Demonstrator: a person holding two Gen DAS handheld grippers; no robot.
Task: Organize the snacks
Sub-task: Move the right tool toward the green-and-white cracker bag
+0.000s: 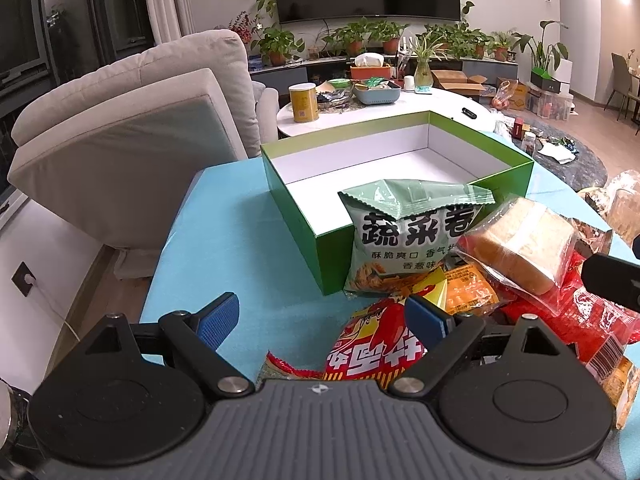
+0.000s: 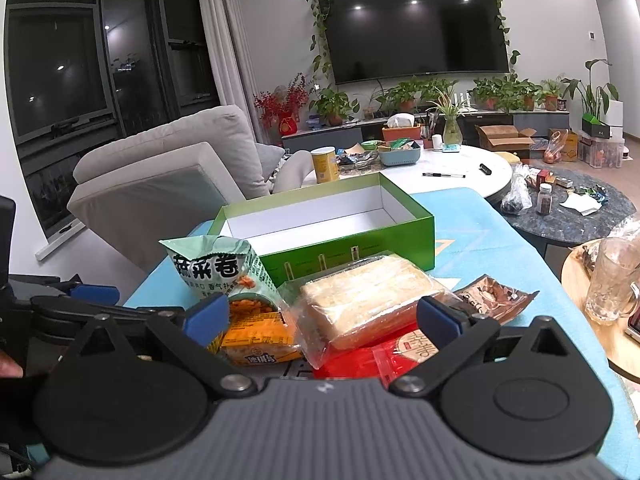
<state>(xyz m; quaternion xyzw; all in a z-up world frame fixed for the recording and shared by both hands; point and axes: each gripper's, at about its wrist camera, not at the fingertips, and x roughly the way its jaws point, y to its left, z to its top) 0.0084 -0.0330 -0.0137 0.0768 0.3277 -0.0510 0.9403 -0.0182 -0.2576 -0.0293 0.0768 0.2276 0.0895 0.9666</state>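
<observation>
An open green box with a white inside holds nothing and stands on the blue table. A pile of snacks lies in front of it: a green snack bag leaning on the box, wrapped sliced bread, an orange packet, red packets and a brown packet. My left gripper is open, low over the table at the pile's left edge. My right gripper is open, with the bread between its fingers.
A beige armchair stands left of the blue table. A white round table with a yellow can and clutter lies behind the box. A glass mug stands on a wooden stool at the right. A dark round table is beyond.
</observation>
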